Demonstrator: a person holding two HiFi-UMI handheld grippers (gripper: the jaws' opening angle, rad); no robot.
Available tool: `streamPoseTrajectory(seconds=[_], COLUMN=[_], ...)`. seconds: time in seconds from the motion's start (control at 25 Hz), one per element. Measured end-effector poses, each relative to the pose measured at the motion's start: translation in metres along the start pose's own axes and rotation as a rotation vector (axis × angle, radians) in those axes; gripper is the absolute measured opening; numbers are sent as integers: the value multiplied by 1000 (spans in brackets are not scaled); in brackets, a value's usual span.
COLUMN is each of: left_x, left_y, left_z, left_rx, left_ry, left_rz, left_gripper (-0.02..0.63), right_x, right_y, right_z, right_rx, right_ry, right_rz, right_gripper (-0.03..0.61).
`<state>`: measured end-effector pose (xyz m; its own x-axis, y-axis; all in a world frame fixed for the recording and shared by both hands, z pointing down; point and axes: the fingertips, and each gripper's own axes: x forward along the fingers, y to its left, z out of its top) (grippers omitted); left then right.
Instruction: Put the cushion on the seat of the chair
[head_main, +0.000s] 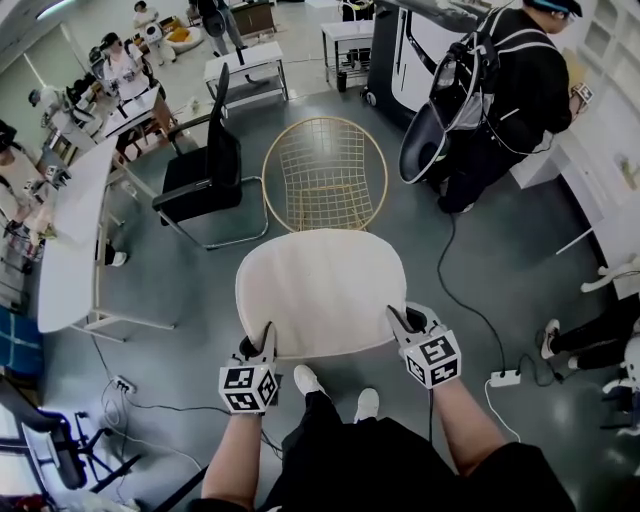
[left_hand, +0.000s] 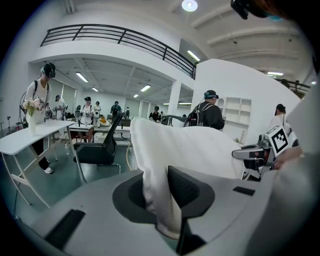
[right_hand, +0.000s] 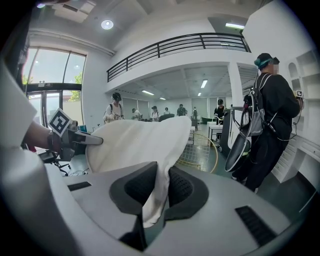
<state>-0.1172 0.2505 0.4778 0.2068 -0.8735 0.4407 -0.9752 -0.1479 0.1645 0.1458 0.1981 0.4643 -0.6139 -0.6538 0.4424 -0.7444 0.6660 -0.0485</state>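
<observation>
A round cream cushion hangs flat in the air between my two grippers, just in front of the gold wire chair. My left gripper is shut on the cushion's near left edge, and my right gripper is shut on its near right edge. In the left gripper view the cushion is pinched between the dark pads, with the right gripper beyond it. The right gripper view shows the cushion folded between its pads, the chair behind it and the left gripper at the far edge.
A black office chair stands left of the wire chair, next to a long white table. A person in black with a backpack stands at the right. Cables and a power strip lie on the grey floor.
</observation>
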Motion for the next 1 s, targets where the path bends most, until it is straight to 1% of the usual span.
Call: streamPoseTrajectory(seconds=[0.4, 0.84, 1.0], left_x=[21, 38, 43], left_y=[59, 137, 156], left_z=[22, 47, 56], left_rx=[6, 21, 32], left_ry=[2, -5, -12], left_rz=[-26, -35, -40], left_gripper=[81, 81, 81], right_x=[53, 124, 143], right_y=[18, 49, 56], right_z=[25, 57, 66], right_rx=[15, 17, 16], right_ry=[5, -14, -24], right_rz=[-24, -38, -45], right_gripper=[57, 57, 57])
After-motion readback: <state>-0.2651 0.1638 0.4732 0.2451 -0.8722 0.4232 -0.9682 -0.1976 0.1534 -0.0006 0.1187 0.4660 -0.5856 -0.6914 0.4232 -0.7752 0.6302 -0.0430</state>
